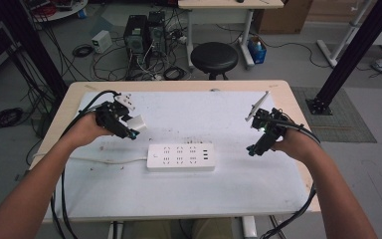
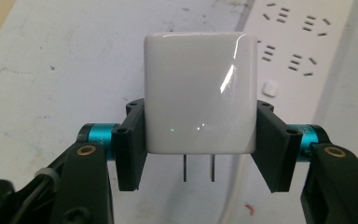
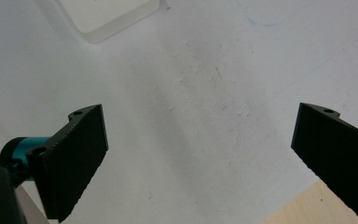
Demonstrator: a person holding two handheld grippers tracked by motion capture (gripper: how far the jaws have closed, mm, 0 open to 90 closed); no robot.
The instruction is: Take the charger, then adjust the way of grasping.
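Observation:
A white cube-shaped plug adapter (image 2: 199,91) with two metal prongs (image 2: 198,168) is clamped between the black jaws of my left gripper (image 2: 200,140). In the high view that left gripper (image 1: 129,127) holds the adapter (image 1: 136,122) above the table, left of and behind the white power strip (image 1: 180,157). The strip's sockets (image 2: 289,39) appear past the adapter. My right gripper (image 1: 256,147) hovers to the right of the strip, its jaws wide apart over bare white surface (image 3: 200,154). A corner of the power strip (image 3: 107,16) lies beyond them.
The power strip's white cable (image 1: 104,160) runs left across the white mat (image 1: 189,189). The table's wooden edge (image 1: 301,124) is close on the right. Beyond the table stand a black stool (image 1: 214,57) and computer towers (image 1: 144,35) with cables.

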